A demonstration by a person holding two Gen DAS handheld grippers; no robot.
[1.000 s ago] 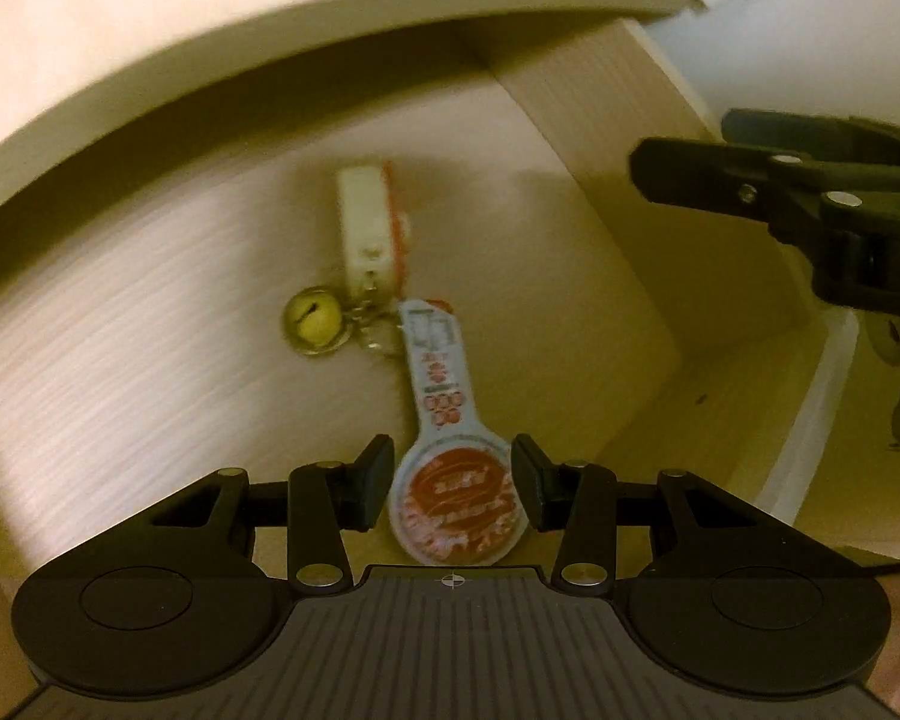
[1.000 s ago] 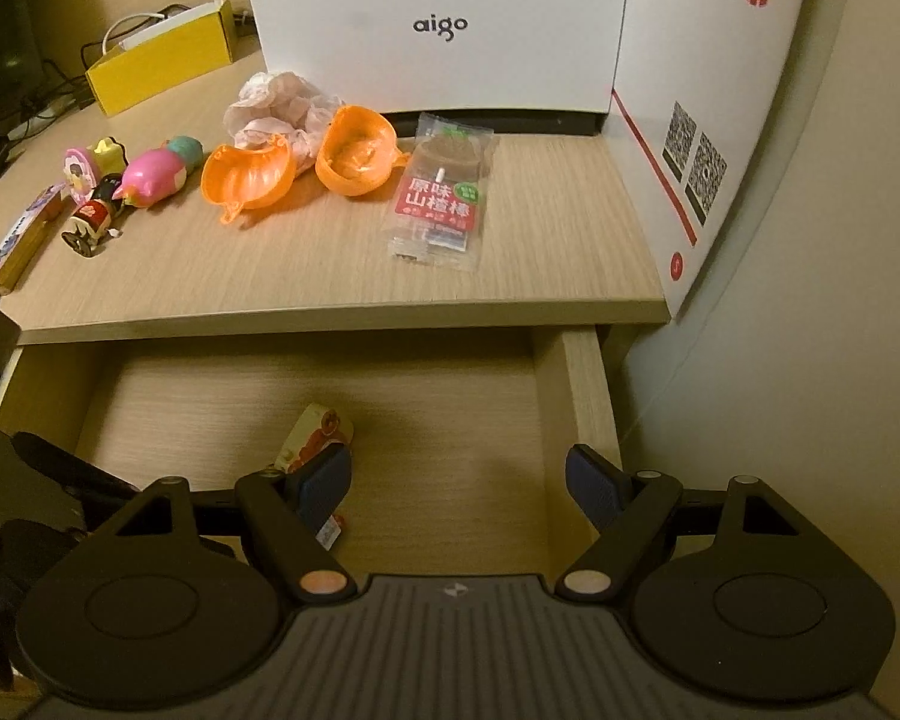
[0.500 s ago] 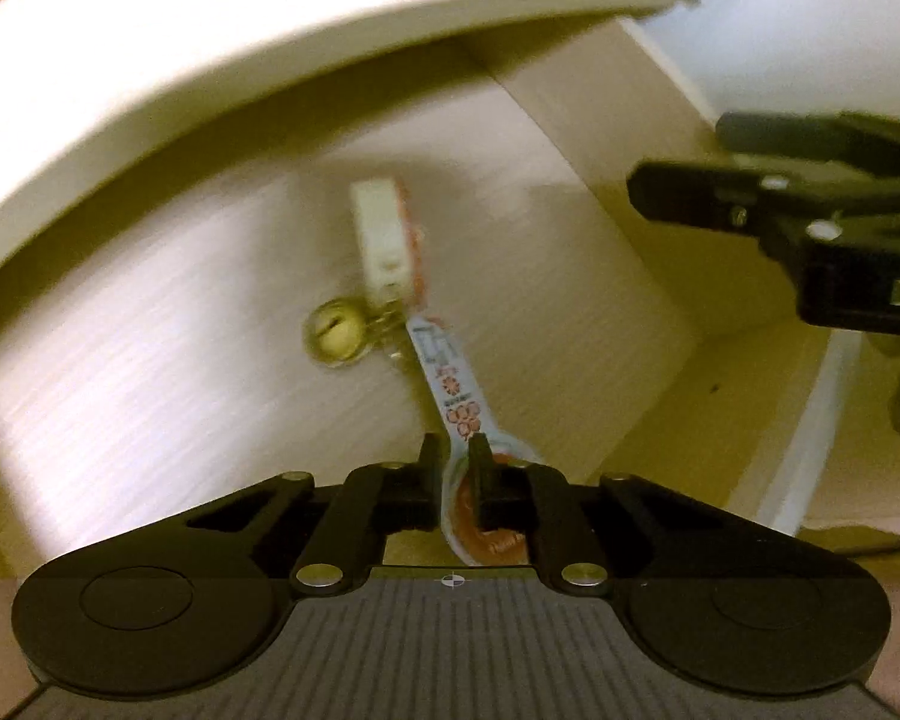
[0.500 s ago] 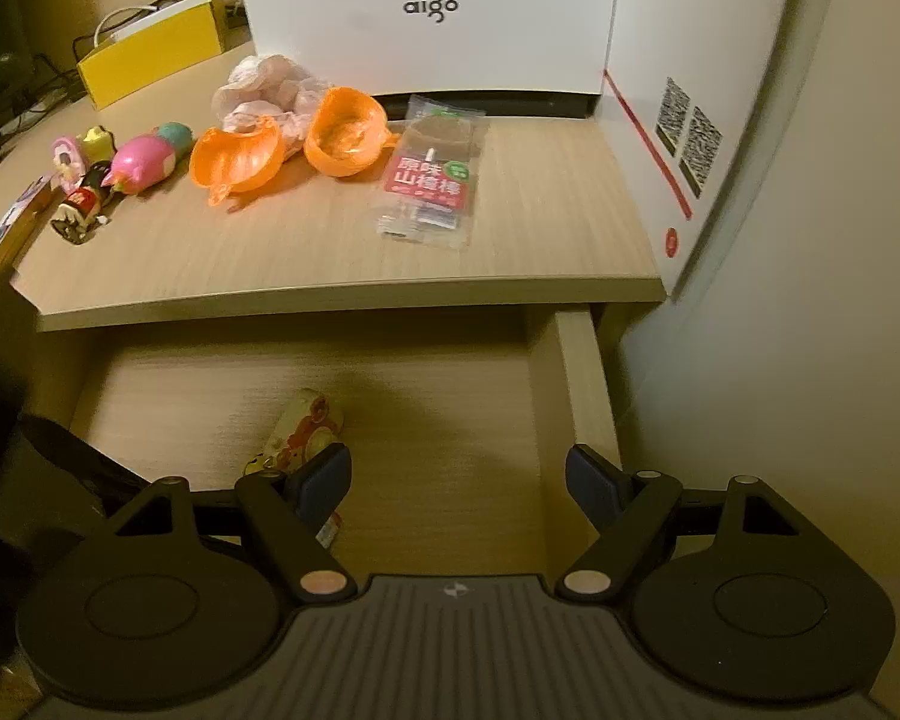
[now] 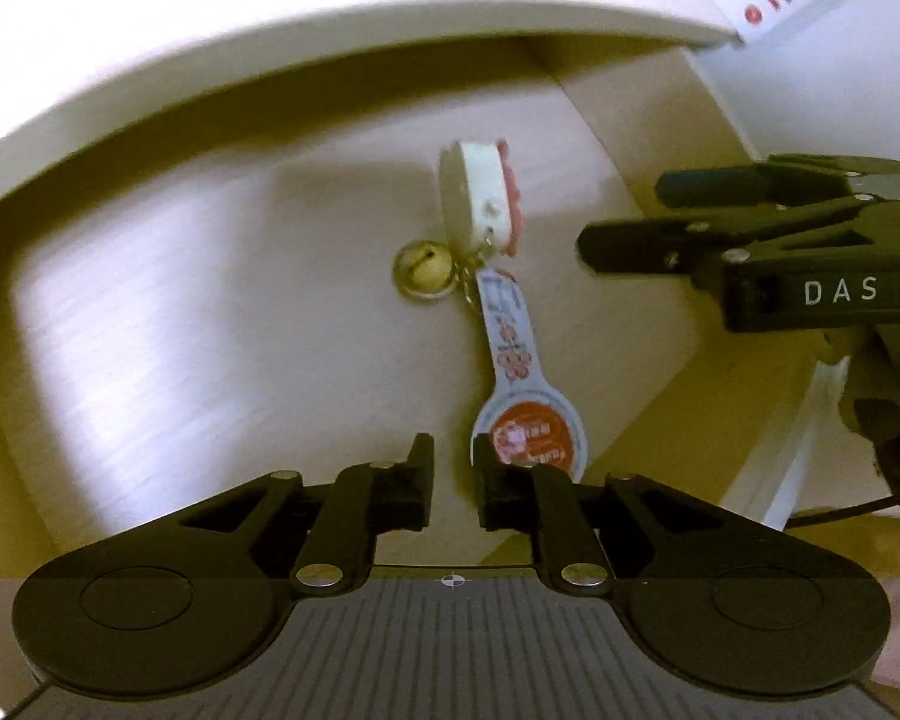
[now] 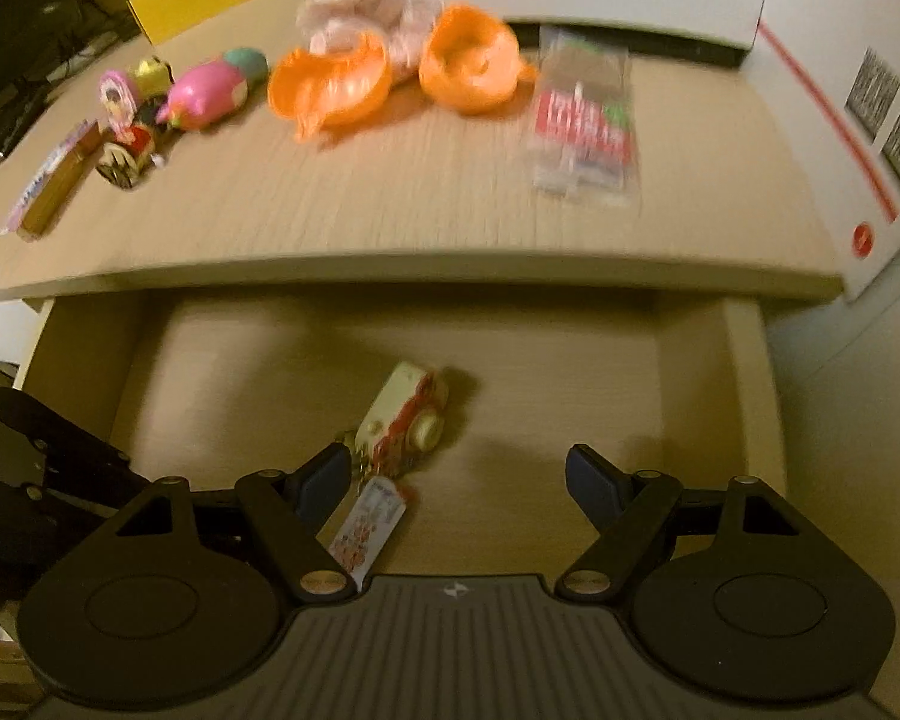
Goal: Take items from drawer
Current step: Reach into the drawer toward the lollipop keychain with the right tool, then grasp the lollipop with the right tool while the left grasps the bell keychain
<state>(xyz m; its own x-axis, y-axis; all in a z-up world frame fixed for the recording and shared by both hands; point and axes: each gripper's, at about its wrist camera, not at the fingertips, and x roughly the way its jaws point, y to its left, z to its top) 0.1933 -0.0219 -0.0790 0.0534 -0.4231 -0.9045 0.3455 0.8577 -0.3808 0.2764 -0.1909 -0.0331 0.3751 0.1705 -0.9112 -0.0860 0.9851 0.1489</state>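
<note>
Left tongs (image 5: 453, 474) nearly together, empty; keychain tag (image 5: 531, 438) lies just beside them in drawer (image 5: 210, 300). Right tongs (image 6: 459, 483) apart, hovering clear above.

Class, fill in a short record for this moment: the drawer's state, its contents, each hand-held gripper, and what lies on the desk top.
drawer: open
contents: keychain with bell and paper tag
left hand-held gripper: nearly closed at the paper tag's round end; hold unclear
right hand-held gripper: open, over the drawer
desk top: pink toy, orange shells, snack packet
</note>
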